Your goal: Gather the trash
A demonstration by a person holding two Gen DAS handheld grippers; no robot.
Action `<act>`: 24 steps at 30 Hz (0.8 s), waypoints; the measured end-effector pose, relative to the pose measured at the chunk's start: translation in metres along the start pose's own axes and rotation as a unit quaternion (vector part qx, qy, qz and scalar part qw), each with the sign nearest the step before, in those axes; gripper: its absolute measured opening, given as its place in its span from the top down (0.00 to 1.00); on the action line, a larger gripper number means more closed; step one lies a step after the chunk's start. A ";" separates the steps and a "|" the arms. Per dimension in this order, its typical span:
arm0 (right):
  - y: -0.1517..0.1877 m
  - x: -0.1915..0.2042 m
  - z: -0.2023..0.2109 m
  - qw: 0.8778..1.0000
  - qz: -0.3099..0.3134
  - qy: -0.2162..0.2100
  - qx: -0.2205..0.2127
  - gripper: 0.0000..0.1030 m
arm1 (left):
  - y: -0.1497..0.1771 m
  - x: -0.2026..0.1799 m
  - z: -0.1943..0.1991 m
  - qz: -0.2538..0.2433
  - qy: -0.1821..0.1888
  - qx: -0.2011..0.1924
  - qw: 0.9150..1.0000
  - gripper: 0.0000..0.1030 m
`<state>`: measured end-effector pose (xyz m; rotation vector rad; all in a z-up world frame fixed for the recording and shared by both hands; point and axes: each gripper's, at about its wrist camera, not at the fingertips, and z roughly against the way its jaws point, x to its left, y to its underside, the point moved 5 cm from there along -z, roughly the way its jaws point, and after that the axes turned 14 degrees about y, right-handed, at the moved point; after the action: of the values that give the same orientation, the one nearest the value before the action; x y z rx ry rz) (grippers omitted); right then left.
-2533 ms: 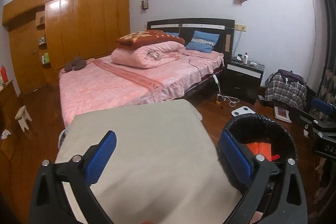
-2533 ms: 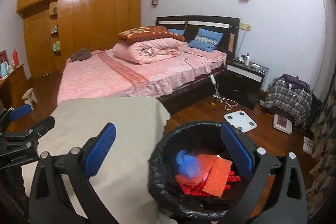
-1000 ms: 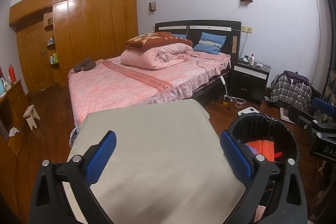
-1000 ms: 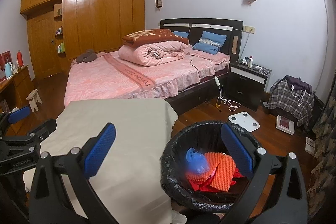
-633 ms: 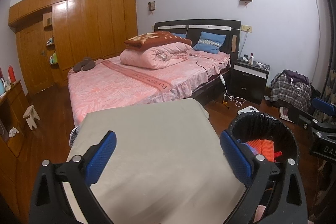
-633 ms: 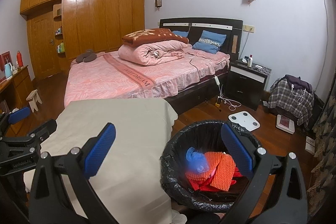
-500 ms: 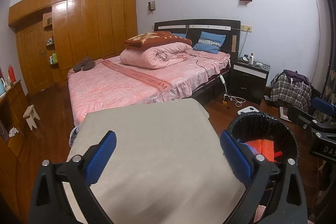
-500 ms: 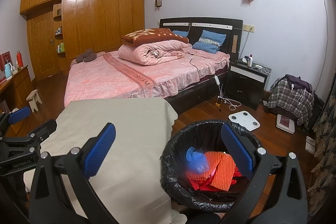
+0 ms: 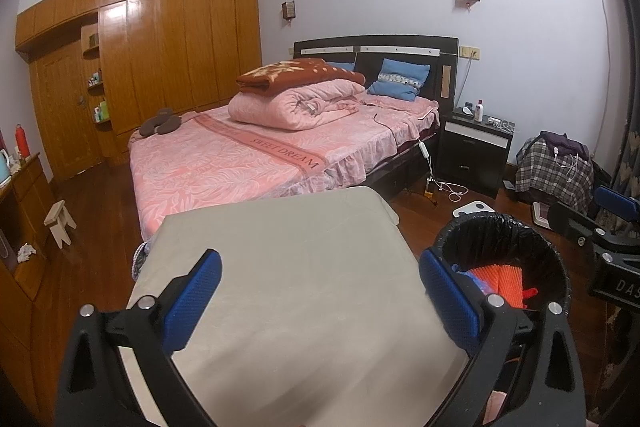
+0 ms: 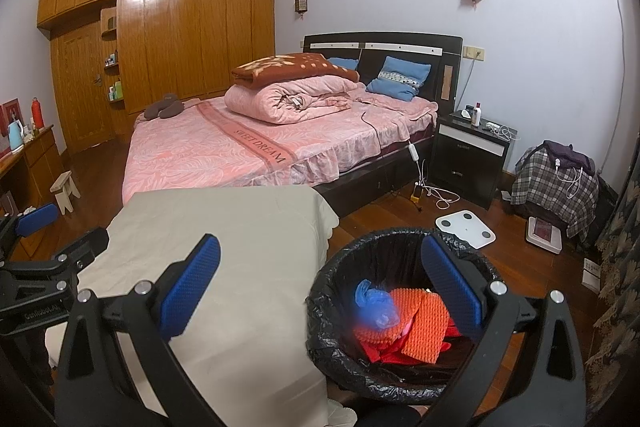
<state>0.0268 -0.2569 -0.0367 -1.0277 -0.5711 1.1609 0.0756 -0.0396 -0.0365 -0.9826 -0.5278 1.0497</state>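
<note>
We held both grippers, left gripper [image 9: 320, 301] and right gripper [image 10: 320, 297], fingers wide and empty. Trash [image 10: 404, 319] lay in the bin [image 10: 320, 323] beside the table [image 9: 288, 267]; collection looked finished.

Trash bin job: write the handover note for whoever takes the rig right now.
Left gripper: open, empty, over the beige-covered table.
Right gripper: open, empty, above the near rim of the trash bin.
The black-lined bin stands on the floor right of the table; inside lie orange foam netting, red scraps and a blue bag.
Done: that trash is binned. No trash shows on the table.
Left: check for more, such as the white scrap at far left.
</note>
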 end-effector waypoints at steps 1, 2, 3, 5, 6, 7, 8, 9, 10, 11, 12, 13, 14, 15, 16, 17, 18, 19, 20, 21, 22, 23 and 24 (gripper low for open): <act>0.000 0.000 0.000 1.000 0.000 0.000 0.000 0.05 | 0.000 0.000 0.000 0.000 0.000 0.000 1.000 0.06; 0.000 0.000 0.000 1.000 0.000 0.000 0.000 0.05 | 0.002 -0.001 -0.002 0.000 0.000 0.001 1.000 0.06; 0.000 0.000 0.000 1.000 0.000 0.000 0.000 0.05 | 0.002 -0.001 -0.002 -0.001 0.000 0.001 1.000 0.06; 0.000 0.000 0.000 1.000 0.000 0.000 0.000 0.05 | 0.002 -0.002 -0.002 -0.001 0.001 0.001 1.000 0.06; 0.000 0.000 0.000 1.000 0.000 0.000 0.000 0.05 | 0.001 -0.001 -0.002 0.000 0.000 0.001 1.000 0.06; 0.000 0.000 0.000 1.000 0.000 0.000 0.000 0.05 | 0.001 -0.001 -0.002 0.000 0.000 0.001 1.000 0.06; 0.000 0.000 0.000 1.000 0.000 0.000 0.000 0.05 | 0.001 -0.002 -0.002 0.000 0.001 0.001 1.000 0.06; 0.000 0.000 0.000 1.000 0.000 0.000 0.000 0.05 | 0.003 -0.002 -0.003 -0.001 0.001 0.002 1.000 0.06; 0.000 0.000 0.000 1.000 0.000 0.000 0.000 0.05 | 0.004 -0.002 -0.003 -0.001 0.001 0.002 1.000 0.06; 0.000 -0.001 0.000 1.000 0.000 0.000 0.001 0.05 | 0.004 -0.002 -0.003 -0.001 0.001 0.003 1.000 0.06; 0.000 -0.001 0.000 1.000 0.000 -0.001 0.001 0.05 | 0.005 -0.003 -0.003 -0.001 0.002 0.003 1.000 0.06; 0.000 -0.001 0.000 1.000 0.000 0.000 0.000 0.05 | 0.005 -0.003 -0.004 -0.001 0.001 0.003 1.000 0.06; 0.000 -0.001 0.000 1.000 0.000 0.000 0.000 0.05 | 0.005 -0.003 -0.004 -0.001 0.001 0.003 1.000 0.06; -0.001 -0.001 0.000 1.000 0.001 0.000 0.001 0.05 | 0.004 -0.003 -0.004 -0.001 0.002 0.003 1.000 0.06; 0.001 -0.001 -0.001 1.000 0.001 -0.001 0.001 0.05 | 0.004 -0.003 -0.004 0.000 0.001 0.003 1.000 0.06; 0.002 -0.001 -0.001 1.000 0.001 -0.001 0.001 0.05 | 0.004 -0.003 -0.004 0.000 0.001 0.003 1.000 0.06; 0.003 0.000 -0.001 1.000 0.001 -0.001 0.002 0.05 | 0.005 -0.003 -0.003 -0.001 0.001 0.003 1.000 0.06; 0.003 0.000 -0.001 1.000 0.001 -0.001 0.002 0.05 | 0.004 -0.003 -0.004 -0.001 0.001 0.003 1.000 0.06; 0.003 0.000 -0.001 1.000 0.001 -0.001 0.002 0.05 | 0.004 -0.003 -0.004 -0.001 0.001 0.003 1.000 0.06; 0.004 0.001 -0.002 1.000 0.001 -0.002 0.003 0.05 | 0.003 -0.003 -0.004 -0.001 0.001 0.003 1.000 0.06; 0.005 0.002 -0.002 1.000 0.002 -0.002 0.003 0.05 | 0.003 -0.003 -0.004 -0.001 0.001 0.003 1.000 0.06; 0.005 0.002 -0.002 1.000 0.002 -0.002 0.003 0.05 | 0.003 -0.003 -0.004 -0.001 0.001 0.004 1.000 0.06; 0.006 0.002 -0.002 1.000 0.002 -0.002 0.003 0.05 | 0.004 -0.003 -0.003 -0.001 0.001 0.004 1.000 0.06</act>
<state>0.0267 -0.2553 -0.0429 -1.0216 -0.5687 1.1675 0.0750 -0.0435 -0.0412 -0.9768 -0.5219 1.0487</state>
